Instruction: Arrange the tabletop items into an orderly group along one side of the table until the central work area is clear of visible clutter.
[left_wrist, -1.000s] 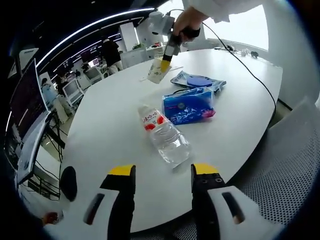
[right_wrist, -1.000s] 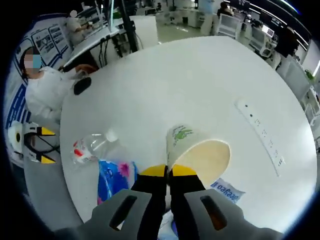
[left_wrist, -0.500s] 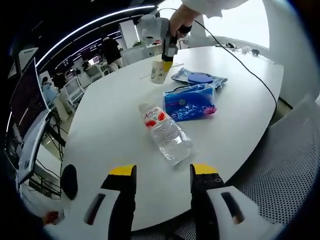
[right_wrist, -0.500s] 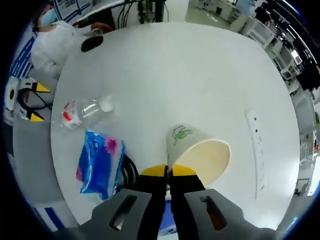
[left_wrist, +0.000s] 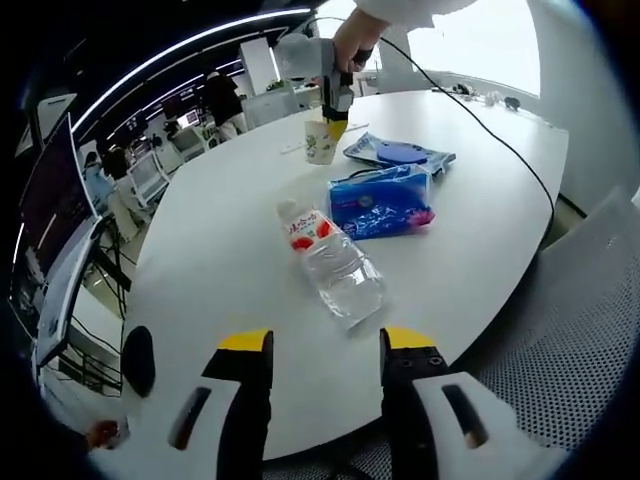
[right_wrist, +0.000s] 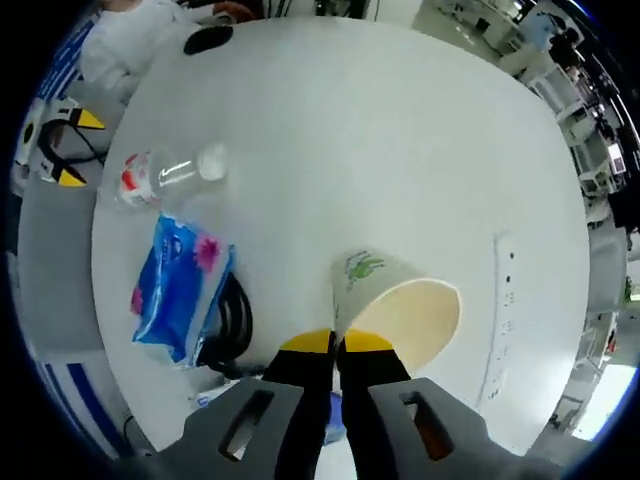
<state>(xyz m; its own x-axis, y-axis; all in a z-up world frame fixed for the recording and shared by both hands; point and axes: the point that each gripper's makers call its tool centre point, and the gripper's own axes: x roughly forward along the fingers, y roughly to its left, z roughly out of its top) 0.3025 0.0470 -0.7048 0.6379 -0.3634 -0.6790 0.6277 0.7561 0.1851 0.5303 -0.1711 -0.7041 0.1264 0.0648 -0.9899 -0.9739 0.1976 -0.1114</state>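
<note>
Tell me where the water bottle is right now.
In the left gripper view, the bottle lies on its side mid-table, ahead of the open left tool, beside the blue tissue pack.

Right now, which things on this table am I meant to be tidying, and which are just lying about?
To tidy:
- paper cup, held in the right claw
- water bottle, lying on its side
- blue tissue pack
- blue pouch beyond it

Lying about:
- power strip on the table
- black cable
- black oval object at the table edge
</note>
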